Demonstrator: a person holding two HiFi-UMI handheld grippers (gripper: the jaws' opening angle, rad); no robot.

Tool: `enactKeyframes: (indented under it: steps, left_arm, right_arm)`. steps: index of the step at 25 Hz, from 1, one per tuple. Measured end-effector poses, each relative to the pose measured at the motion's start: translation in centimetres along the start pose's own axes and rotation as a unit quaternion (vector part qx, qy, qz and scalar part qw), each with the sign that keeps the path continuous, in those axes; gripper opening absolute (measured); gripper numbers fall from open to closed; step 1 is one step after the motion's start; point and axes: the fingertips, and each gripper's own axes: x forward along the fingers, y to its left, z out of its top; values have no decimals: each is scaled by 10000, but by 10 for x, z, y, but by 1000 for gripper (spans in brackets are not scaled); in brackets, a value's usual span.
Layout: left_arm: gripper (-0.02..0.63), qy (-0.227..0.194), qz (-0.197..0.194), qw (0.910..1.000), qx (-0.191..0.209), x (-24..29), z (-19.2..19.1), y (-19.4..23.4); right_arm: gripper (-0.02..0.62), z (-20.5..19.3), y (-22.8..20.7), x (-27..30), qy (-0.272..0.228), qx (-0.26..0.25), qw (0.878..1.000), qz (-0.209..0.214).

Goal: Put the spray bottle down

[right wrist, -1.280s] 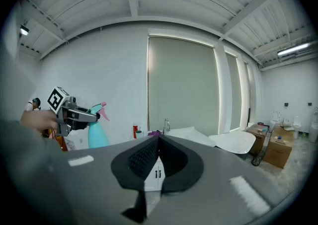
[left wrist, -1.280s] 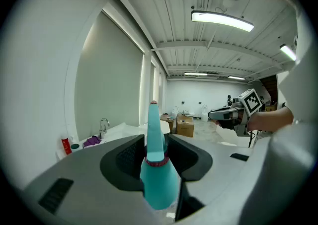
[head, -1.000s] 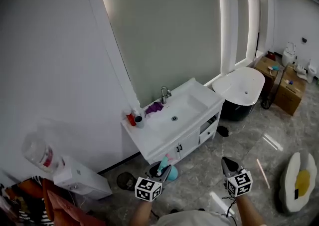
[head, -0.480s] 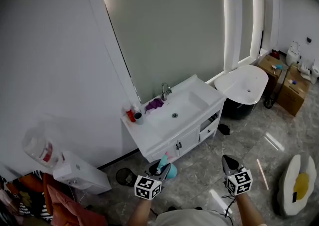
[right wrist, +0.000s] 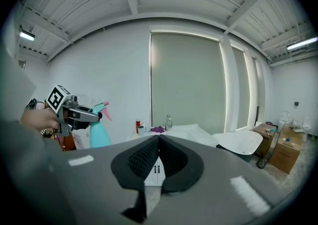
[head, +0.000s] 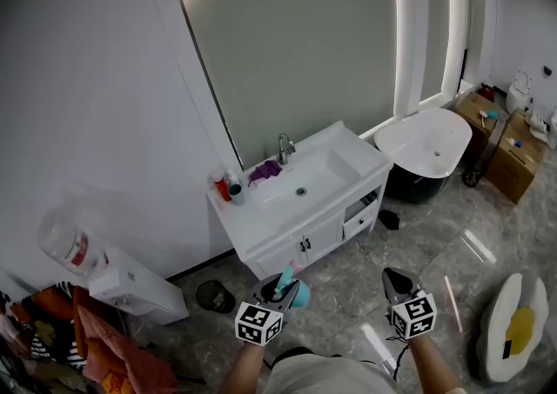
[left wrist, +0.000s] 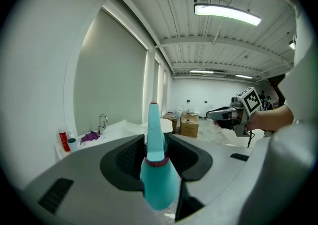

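A teal spray bottle (head: 294, 290) with a pink-tipped trigger sits between the jaws of my left gripper (head: 283, 283), which is shut on its neck. In the left gripper view the bottle (left wrist: 159, 179) stands upright between the jaws of the left gripper (left wrist: 155, 142), nozzle pointing ahead. My right gripper (head: 393, 279) hangs to the right, shut with nothing in it; in the right gripper view the tips of the right gripper (right wrist: 159, 138) meet. That view also shows the left gripper (right wrist: 82, 114) carrying the bottle (right wrist: 99, 133) in the air above the tiled floor.
Ahead stands a white vanity (head: 252, 229) with a sink, a faucet (head: 284, 147), a red bottle (head: 218, 185) and a purple cloth (head: 264, 172). A white bathtub (head: 435, 144) and cardboard boxes (head: 522, 144) are at the right. A white appliance (head: 130, 283) is at the left.
Both grippers have moved a little forward toward the vanity, which has slid left and up in the head view. The left gripper's hold on the bottle is unchanged.
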Motion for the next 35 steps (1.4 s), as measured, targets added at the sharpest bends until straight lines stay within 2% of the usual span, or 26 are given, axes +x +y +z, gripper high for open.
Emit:
enactKeyframes:
  steps: [7, 15, 28, 35]
  left_arm:
    - [146, 91, 22, 9999, -51, 8, -7, -8]
    - [146, 97, -30, 9999, 16, 29, 2, 14]
    - [146, 149, -356, 9992, 42, 98, 21, 100]
    - [146, 175, -582, 9981, 121, 135, 36, 163]
  right_arm:
    - [11, -12, -11, 1, 110, 95, 9999, 34]
    - [11, -7, -15, 34, 153, 79, 9998, 46]
    - [11, 12, -31, 138, 323, 50, 9993, -154]
    - [11, 28, -37, 208, 392, 46, 9986, -353]
